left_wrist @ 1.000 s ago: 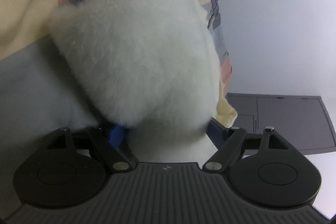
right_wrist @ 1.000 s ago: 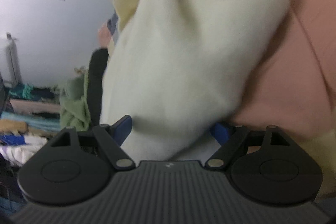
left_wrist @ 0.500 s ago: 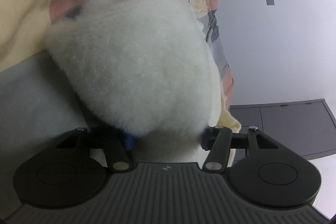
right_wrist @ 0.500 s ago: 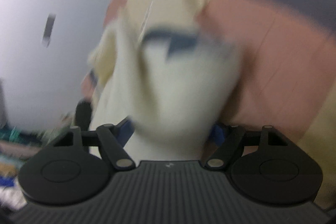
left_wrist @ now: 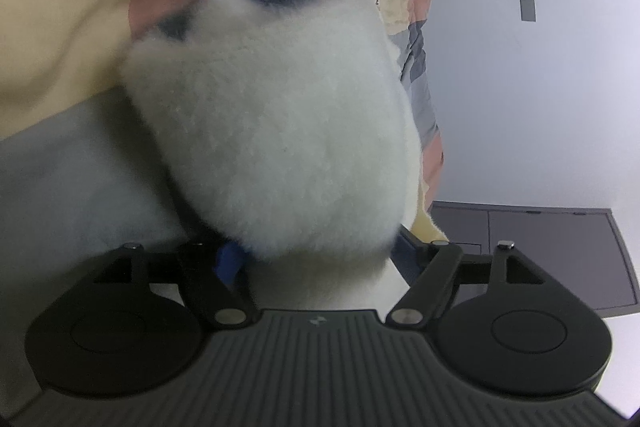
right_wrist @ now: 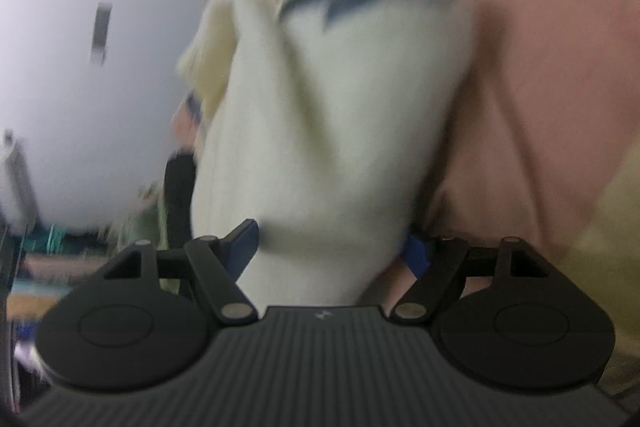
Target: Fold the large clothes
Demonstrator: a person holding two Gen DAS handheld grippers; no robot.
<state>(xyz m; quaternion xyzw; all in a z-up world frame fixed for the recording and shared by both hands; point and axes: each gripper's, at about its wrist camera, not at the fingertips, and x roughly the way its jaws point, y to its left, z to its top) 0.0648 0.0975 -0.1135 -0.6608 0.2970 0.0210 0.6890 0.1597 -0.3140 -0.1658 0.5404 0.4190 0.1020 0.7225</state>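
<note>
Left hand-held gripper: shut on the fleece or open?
Shut on the fleece garment: white pile bulges out from between the left hand-held gripper fingers, hiding both tips.

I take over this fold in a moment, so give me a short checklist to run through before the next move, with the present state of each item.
1. Left gripper has fleece between its jaws: ok.
2. Right gripper has the cream fleece garment between its jaws: ok.
3. Both grips firm: cannot tell, fabric hides the fingertips.
4. Right wrist view sharp enough to judge: not ok, blurred.
5. Garment hanging free of the pink and yellow bedding: cannot tell.
6. Fold edges aligned: cannot tell.
</note>
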